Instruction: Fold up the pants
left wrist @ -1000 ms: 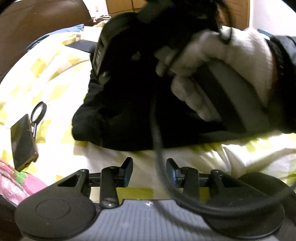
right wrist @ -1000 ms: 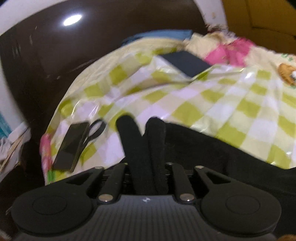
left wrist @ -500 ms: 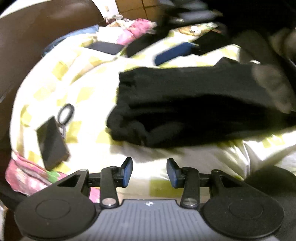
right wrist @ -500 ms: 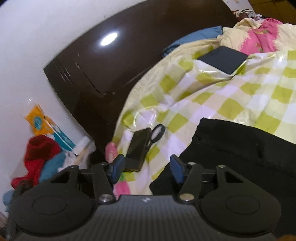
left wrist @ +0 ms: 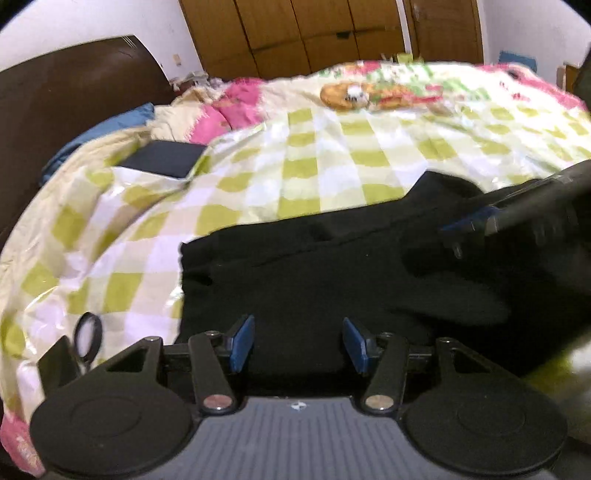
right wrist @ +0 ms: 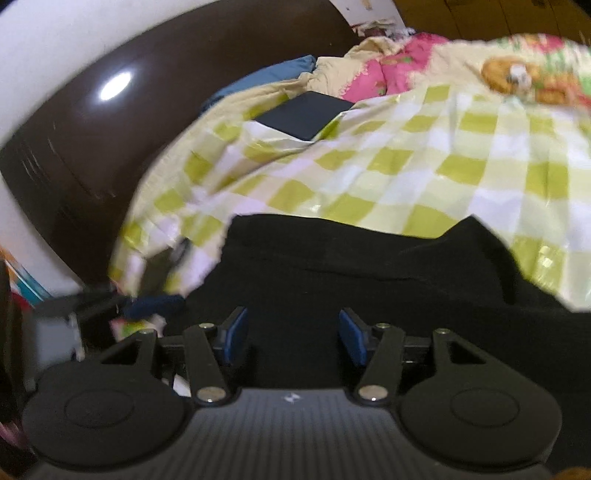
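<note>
Black pants [left wrist: 332,269] lie folded into a flat bundle on a bed covered by a green-and-white checked sheet [left wrist: 332,155]. All places below are given relative to the pants.

From the left wrist camera, the left gripper [left wrist: 298,343] hovers just above the near edge of the pants. Its blue-padded fingers [left wrist: 242,343] are spreading apart, with only the cloth below showing in the gap and neither pad pressing on it. At the right end of the pants, the right gripper [left wrist: 480,221] shows as a blurred dark shape with a blue pad over the cloth.

From the right wrist camera, the right gripper's fingers [right wrist: 234,336] stand apart over the pants, holding nothing.

To the left of the pants, near the bed's edge, lie a phone [left wrist: 55,363] and a small black ring [left wrist: 88,334] touching it. Beyond the pants, toward the dark brown headboard [left wrist: 74,92], a flat dark box [left wrist: 162,158] rests on the sheet beside a pink patterned blanket [left wrist: 236,107]. Wooden cupboard doors [left wrist: 314,33] stand well behind.
</note>
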A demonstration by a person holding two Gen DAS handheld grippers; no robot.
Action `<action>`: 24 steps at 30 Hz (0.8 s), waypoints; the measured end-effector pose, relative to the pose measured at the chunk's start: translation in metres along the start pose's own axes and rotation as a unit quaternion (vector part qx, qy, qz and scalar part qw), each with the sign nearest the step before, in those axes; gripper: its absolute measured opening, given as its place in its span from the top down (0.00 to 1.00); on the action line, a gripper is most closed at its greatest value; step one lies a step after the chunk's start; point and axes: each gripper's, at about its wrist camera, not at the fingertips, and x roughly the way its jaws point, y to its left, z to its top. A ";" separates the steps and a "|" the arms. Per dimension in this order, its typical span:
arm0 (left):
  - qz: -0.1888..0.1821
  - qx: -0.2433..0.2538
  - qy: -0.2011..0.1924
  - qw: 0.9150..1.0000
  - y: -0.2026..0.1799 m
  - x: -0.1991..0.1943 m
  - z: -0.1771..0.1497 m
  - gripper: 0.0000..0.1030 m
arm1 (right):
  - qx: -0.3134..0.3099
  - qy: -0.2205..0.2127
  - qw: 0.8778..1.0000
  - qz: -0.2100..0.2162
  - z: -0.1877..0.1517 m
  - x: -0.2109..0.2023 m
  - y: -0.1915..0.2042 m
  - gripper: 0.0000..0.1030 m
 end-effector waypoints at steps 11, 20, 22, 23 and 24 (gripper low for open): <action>0.004 -0.030 0.035 0.999 0.004 0.002 0.000 0.33 | 0.069 0.007 0.997 -0.017 -0.018 -0.052 -0.048 0.47; -0.011 -0.008 0.067 0.998 -0.035 0.021 0.005 0.34 | 0.139 -0.011 0.982 -0.125 -0.063 -0.138 -0.108 0.45; -0.010 -0.007 0.058 0.998 -0.038 0.011 0.010 0.33 | 0.151 -0.010 0.981 -0.122 -0.068 -0.142 -0.110 0.45; -0.011 -0.003 0.056 0.998 -0.041 0.008 0.011 0.33 | 0.160 -0.004 0.980 -0.115 -0.070 -0.140 -0.113 0.45; -0.011 0.001 0.058 0.998 -0.043 0.007 0.010 0.33 | 0.170 0.005 0.979 -0.109 -0.074 -0.137 -0.117 0.45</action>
